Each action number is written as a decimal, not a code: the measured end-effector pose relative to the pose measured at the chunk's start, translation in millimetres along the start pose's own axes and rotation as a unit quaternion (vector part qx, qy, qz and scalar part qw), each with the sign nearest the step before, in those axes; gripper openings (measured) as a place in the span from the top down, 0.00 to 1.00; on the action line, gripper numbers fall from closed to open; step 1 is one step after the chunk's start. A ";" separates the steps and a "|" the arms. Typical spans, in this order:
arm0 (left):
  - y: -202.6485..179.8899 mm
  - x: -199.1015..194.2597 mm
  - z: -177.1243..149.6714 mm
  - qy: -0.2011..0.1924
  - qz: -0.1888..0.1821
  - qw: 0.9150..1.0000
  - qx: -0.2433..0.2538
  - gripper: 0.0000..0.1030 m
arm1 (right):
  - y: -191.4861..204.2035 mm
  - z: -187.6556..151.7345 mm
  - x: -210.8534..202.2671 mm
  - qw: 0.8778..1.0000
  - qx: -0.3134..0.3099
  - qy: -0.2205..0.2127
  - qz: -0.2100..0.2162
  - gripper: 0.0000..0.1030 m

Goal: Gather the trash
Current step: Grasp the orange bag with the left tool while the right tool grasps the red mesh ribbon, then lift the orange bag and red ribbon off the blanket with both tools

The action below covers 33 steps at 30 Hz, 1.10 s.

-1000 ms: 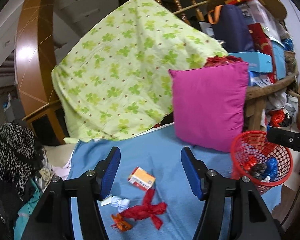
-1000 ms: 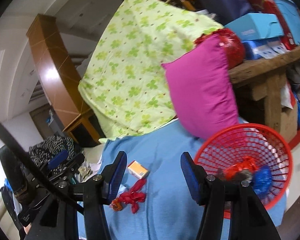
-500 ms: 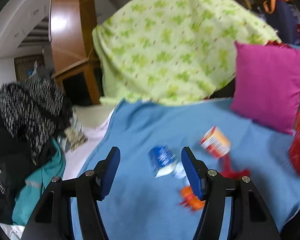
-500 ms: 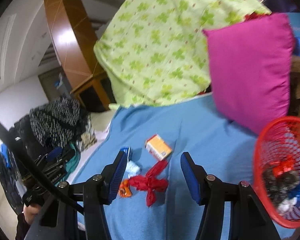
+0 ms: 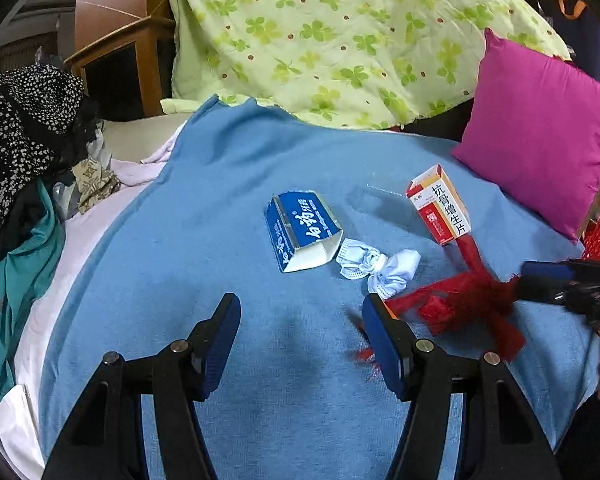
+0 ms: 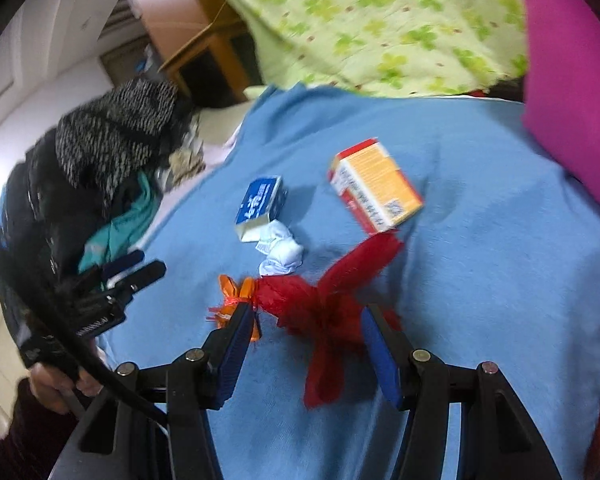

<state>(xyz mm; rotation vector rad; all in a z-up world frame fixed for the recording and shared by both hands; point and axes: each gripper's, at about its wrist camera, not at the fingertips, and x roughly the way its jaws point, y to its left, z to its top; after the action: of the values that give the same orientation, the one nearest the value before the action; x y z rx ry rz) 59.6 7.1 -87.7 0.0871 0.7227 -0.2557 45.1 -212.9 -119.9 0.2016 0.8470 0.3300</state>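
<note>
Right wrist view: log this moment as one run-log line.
task: collect trash | right gripper: open, jaws straddling red mesh scrap | left gripper: open, above blue blanket | blue carton, crumpled mask: uncollected

Both cameras sit just behind their own grippers and look forward and down along the fingers onto the blue blanket (image 5: pixel 228 184). The left wrist view faces the litter from the near edge, with the left gripper (image 5: pixel 298 344) in its lower foreground and the right gripper (image 5: pixel 556 284) entering at its right edge. The right wrist view looks from further right and closer in, over the right gripper (image 6: pixel 306 354), angled leftward. Both share the blue carton (image 5: pixel 302 230), the orange-and-red box (image 6: pixel 374 186), the red mesh (image 6: pixel 320 304), the green clover quilt (image 5: pixel 340 36) and the magenta pillow (image 5: pixel 540 140).
</note>
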 end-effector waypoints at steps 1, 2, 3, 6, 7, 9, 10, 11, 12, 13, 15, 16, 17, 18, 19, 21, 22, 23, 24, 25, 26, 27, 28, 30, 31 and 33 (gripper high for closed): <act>-0.3 3.8 0.8 0.004 0.001 1.000 0.000 0.37 | 0.8 1.6 9.2 1.000 -0.006 0.008 -0.001 0.41; 0.0 6.0 1.9 0.006 0.002 1.000 0.001 0.38 | 1.7 2.4 19.2 1.000 -0.012 0.017 -0.001 0.41; -0.8 7.6 2.2 0.005 0.004 1.000 0.002 0.37 | 2.4 3.5 28.5 1.000 -0.017 0.025 -0.003 0.41; -2.9 11.3 3.3 0.008 0.003 1.000 0.005 0.37 | 3.0 5.0 49.1 0.998 -0.027 0.045 -0.028 0.43; -3.9 12.8 2.9 0.010 0.001 1.000 0.006 0.37 | 1.9 5.2 55.3 0.997 -0.031 0.053 -0.037 0.48; -6.9 17.9 1.8 0.020 -0.008 1.000 0.006 0.38 | -3.2 4.6 63.5 0.996 -0.028 0.068 -0.045 0.57; -8.6 20.0 1.3 0.024 -0.012 1.000 0.007 0.37 | -5.0 4.6 61.7 0.997 -0.025 0.066 -0.044 0.63; -12.7 22.9 0.3 0.030 -0.016 0.999 0.010 0.37 | -6.6 4.7 59.0 0.997 -0.024 0.064 -0.047 0.66; -15.3 24.2 -0.1 0.033 -0.018 0.999 0.013 0.37 | -8.3 4.7 55.5 0.997 -0.024 0.062 -0.049 0.70; -19.2 26.1 -1.0 0.036 -0.023 0.999 0.017 0.37 | -10.2 4.1 51.3 0.997 -0.021 0.058 -0.049 0.73; -27.8 30.2 -2.5 0.044 -0.032 0.998 0.022 0.38 | -15.3 2.8 40.6 0.998 -0.013 0.050 -0.047 0.75; -30.7 31.6 -3.2 0.048 -0.037 0.998 0.022 0.38 | -14.4 2.1 35.8 0.998 -0.013 0.046 -0.048 0.76; -33.0 33.5 -3.4 0.052 -0.045 0.997 0.020 0.38 | -15.5 0.8 28.8 0.998 -0.014 0.039 -0.052 0.77; -35.0 35.7 -3.8 0.057 -0.055 0.997 0.015 0.38 | -17.5 0.3 22.8 0.998 -0.012 0.034 -0.053 0.83; -36.8 38.5 -4.6 0.063 -0.064 0.996 0.011 0.38 | -20.2 0.2 18.2 0.998 -0.006 0.030 -0.052 0.84; -40.9 46.0 -5.7 0.078 -0.074 0.994 0.005 0.38 | -25.1 -0.2 8.3 0.998 0.005 0.018 -0.053 0.84; -43.0 50.6 -6.8 0.087 -0.078 0.993 0.000 0.38 | -27.2 0.1 3.6 0.999 0.006 0.013 -0.053 0.84; -43.8 53.1 -7.7 0.092 -0.082 0.992 -0.004 0.38 | -29.7 0.4 -0.9 0.999 0.011 0.007 -0.047 0.84; -44.6 56.2 -8.6 0.099 -0.088 0.991 -0.009 0.39 | -31.8 1.0 -3.8 0.999 0.017 0.003 -0.038 0.84; -44.6 59.5 -9.5 0.107 -0.094 0.990 -0.016 0.44 | -33.8 1.2 -6.0 0.999 0.022 0.001 -0.028 0.84; -44.3 62.4 -10.3 0.113 -0.100 0.988 -0.023 0.47 | -35.5 1.7 -7.9 0.999 0.026 0.001 -0.018 0.83; -44.0 65.9 -11.5 0.121 -0.107 0.986 -0.030 0.56 | -36.5 2.2 -8.7 0.999 0.031 0.002 -0.012 0.80; -43.7 68.6 -12.5 0.127 -0.111 0.985 -0.034 0.61 | -37.3 3.4 -7.6 0.999 0.037 0.005 -0.008 0.80; -41.2 72.4 -15.1 0.136 -0.118 0.983 -0.045 0.65 | -37.8 5.3 -3.6 0.999 0.042 0.014 -0.005 0.80; -39.4 72.5 -15.6 0.136 -0.121 0.982 -0.050 0.67 | -38.3 6.6 -2.0 0.999 0.044 0.016 -0.006 0.80; -35.0 72.1 -15.6 0.135 -0.126 0.981 -0.058 0.71 | -37.6 7.5 4.3 0.999 0.047 0.020 -0.007 0.80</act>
<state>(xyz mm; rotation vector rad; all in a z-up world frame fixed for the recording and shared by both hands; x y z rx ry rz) 92.4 -38.6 -146.9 -0.0847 1.0188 -0.4492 61.2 -246.6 -129.4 0.2765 0.9043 0.2822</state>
